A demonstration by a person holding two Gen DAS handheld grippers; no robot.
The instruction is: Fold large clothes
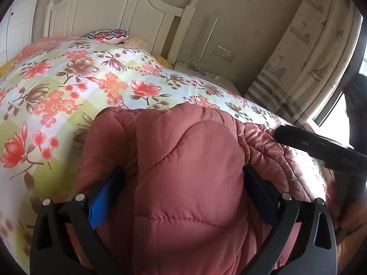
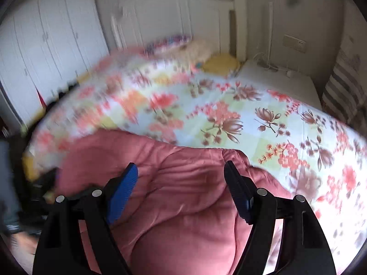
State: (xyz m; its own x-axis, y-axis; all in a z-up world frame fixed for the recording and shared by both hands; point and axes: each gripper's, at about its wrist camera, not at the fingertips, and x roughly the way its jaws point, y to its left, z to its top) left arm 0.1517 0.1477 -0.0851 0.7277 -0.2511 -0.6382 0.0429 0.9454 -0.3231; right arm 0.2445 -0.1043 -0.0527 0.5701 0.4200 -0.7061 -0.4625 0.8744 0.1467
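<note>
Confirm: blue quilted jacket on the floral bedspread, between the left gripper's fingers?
Not blue: the quilted jacket is dusty pink in the left wrist view. It does lie on the floral bedspread, bulging between the left gripper's fingers.

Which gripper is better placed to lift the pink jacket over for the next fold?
Probably left: the left gripper has the pink quilted jacket bulging between its jaws, apparently clamped. The right gripper is open above it.

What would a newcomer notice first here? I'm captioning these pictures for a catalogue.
A puffy, quilted dusty-pink padded coat fills the foreground, bulging between the left claw whose pads press its sides. Behind it spreads a pastel bedspread with coral and brown flowers over the bed. A white panelled wooden headboard stands at the far end.
</note>
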